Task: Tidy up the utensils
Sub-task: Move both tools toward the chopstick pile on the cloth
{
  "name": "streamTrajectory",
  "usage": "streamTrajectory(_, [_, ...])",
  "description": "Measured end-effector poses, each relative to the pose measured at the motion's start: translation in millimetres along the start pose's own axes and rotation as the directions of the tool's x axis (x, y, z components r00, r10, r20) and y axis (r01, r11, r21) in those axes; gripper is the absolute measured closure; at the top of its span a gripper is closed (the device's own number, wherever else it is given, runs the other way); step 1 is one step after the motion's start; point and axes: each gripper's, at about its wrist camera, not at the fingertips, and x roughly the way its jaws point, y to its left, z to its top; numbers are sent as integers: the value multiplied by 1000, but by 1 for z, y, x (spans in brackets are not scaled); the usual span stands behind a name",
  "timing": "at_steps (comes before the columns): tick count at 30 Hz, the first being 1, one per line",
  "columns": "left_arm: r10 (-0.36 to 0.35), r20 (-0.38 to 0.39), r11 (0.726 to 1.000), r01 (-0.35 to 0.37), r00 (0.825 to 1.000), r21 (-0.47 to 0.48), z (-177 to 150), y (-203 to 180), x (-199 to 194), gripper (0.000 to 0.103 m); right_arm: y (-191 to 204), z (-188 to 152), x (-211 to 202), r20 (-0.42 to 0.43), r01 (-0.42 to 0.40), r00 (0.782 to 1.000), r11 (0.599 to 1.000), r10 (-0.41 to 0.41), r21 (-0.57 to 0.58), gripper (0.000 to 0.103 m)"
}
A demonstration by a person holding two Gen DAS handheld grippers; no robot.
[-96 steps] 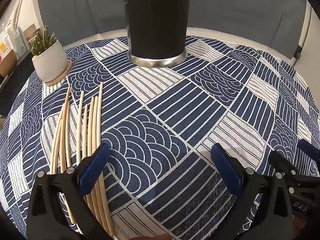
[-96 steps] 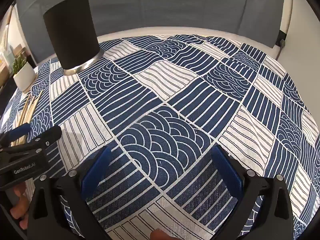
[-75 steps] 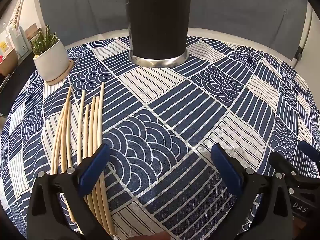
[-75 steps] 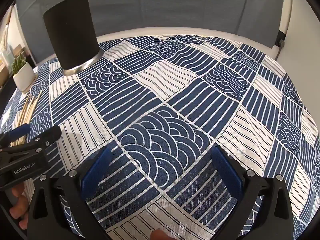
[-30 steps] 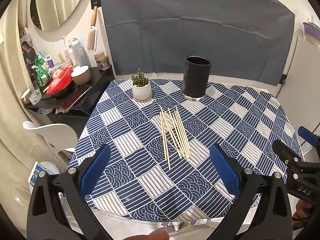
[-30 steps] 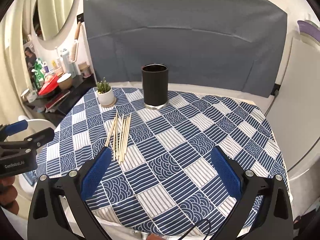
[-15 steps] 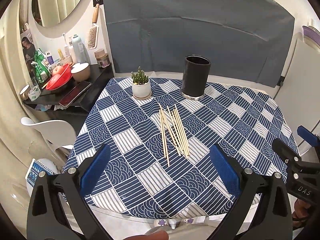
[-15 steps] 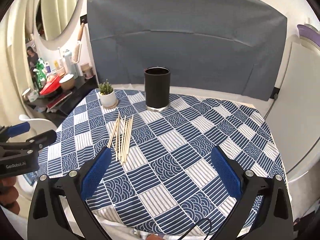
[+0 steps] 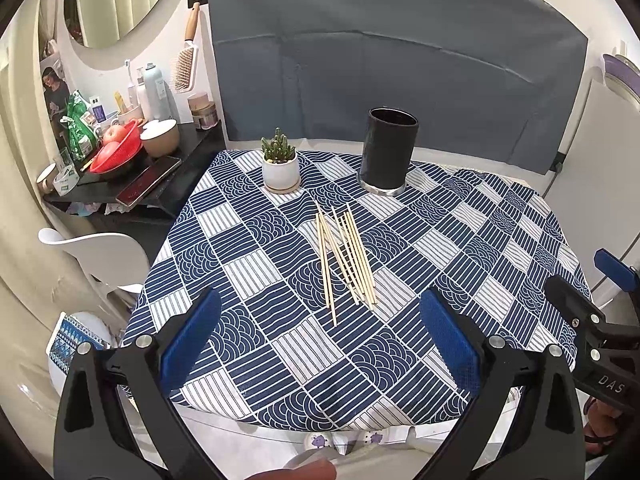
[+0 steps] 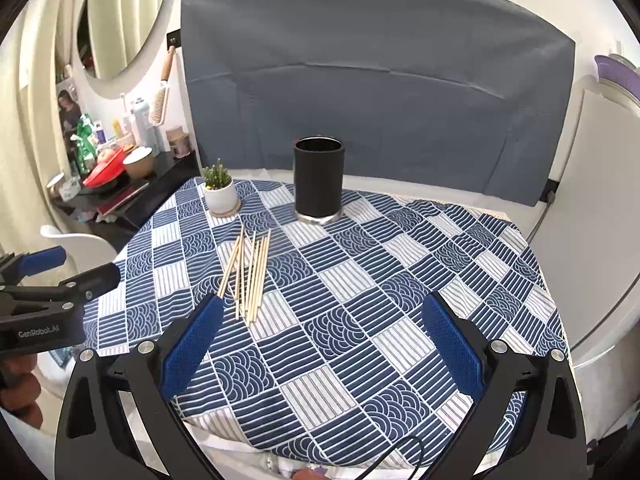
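Together, both wrist views look down on a table (image 9: 520, 240) covered in a blue-and-white patterned cloth, with a loose bundle of pale wooden chopsticks (image 9: 344, 258) lying flat near its middle, tips fanned and a few crossing. Behind them stands an upright black cylindrical holder (image 9: 388, 148) with a silver base, well apart from the sticks, and to its left a small cactus in a white pot (image 9: 281, 164). The left tongs (image 9: 320, 340) hang above the near edge of the table with their blue-padded jaws spread wide and nothing between them; the right tongs (image 10: 320, 340) are likewise wide open and empty, held back from the table's near edge. The left wrist view shows more of the side shelf (image 9: 120, 196) to the left, with a red bowl holding an apple (image 9: 116, 148), a white bowl, bottles and a hairbrush hung on the wall, plus a white chair (image 9: 100, 252) beneath; it also catches the right tongs at its right border (image 9: 600, 320). The right wrist view instead shows the left tongs (image 10: 56, 276) from the side at its left border, the hand (image 10: 20, 392) gripping them, and a black cable (image 10: 400, 460) at the bottom edge.
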Motion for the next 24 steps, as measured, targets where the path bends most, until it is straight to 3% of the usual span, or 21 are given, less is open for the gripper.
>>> streamTrajectory(24, [8,-19,998,-10,1000,-63,-4,-10,2,6,-13,-2,3,-13,-41,999,998,40,-43,8])
